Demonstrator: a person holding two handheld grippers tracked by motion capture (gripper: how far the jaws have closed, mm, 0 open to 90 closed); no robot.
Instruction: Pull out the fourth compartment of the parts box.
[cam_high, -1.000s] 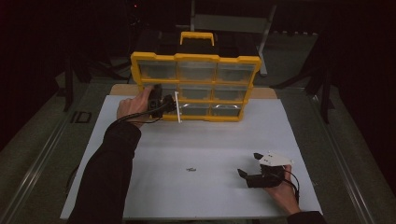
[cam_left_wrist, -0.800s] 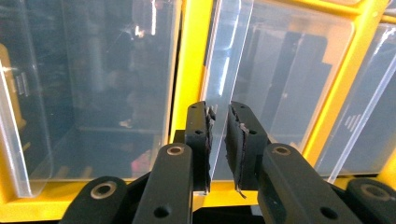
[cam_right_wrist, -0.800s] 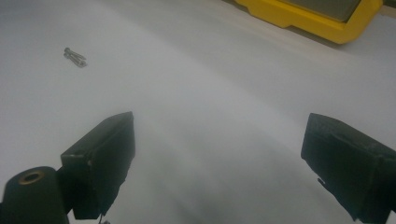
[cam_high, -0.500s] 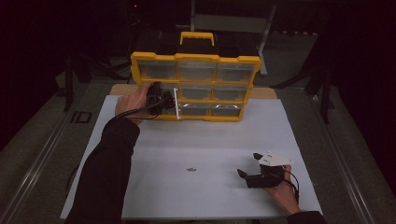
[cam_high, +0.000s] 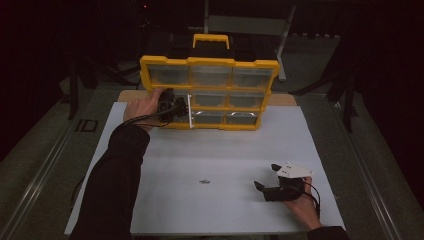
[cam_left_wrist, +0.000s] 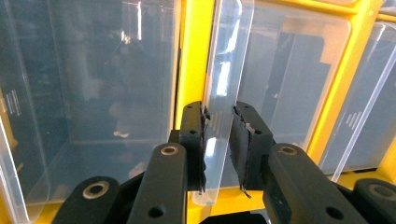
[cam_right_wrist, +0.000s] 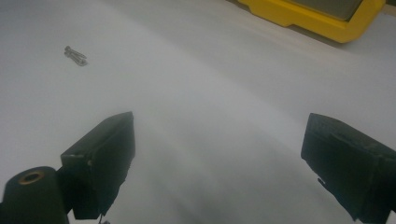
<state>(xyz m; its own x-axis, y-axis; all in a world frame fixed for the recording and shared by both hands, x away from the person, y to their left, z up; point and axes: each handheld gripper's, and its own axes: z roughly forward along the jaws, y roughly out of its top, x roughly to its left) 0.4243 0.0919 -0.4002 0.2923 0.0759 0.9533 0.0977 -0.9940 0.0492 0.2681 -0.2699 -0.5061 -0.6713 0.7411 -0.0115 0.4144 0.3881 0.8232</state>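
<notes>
A yellow organizer case (cam_high: 210, 92) stands upright at the far edge of the table, black handle on top, its front a grid of clear plastic drawers framed in yellow. One clear drawer flap (cam_left_wrist: 224, 93) in the lower left of the grid sticks out edge-on; in the left gripper view it is a thin transparent tab with rounded corners, standing in front of a yellow divider. The left gripper (cam_left_wrist: 218, 140) has this flap between its two black pads; the left pad lies against the plastic and a thin gap shows by the right one. Its jaws have just been closing a little on the flap. In the high view the left gripper (cam_high: 172, 106) sits at the case's left side.

The right gripper (cam_high: 270, 177) rests on the near right part of the table with jaws spread wide and nothing between them. A small metal screw (cam_high: 204, 181) lies near the middle, well apart from both grippers.

The table (cam_high: 220, 150) is covered by a plain white sheet, with a wooden strip showing under the case. The room around it is dark, with grey floor to both sides.

Wide bare white surface lies between the case and the near edge.
</notes>
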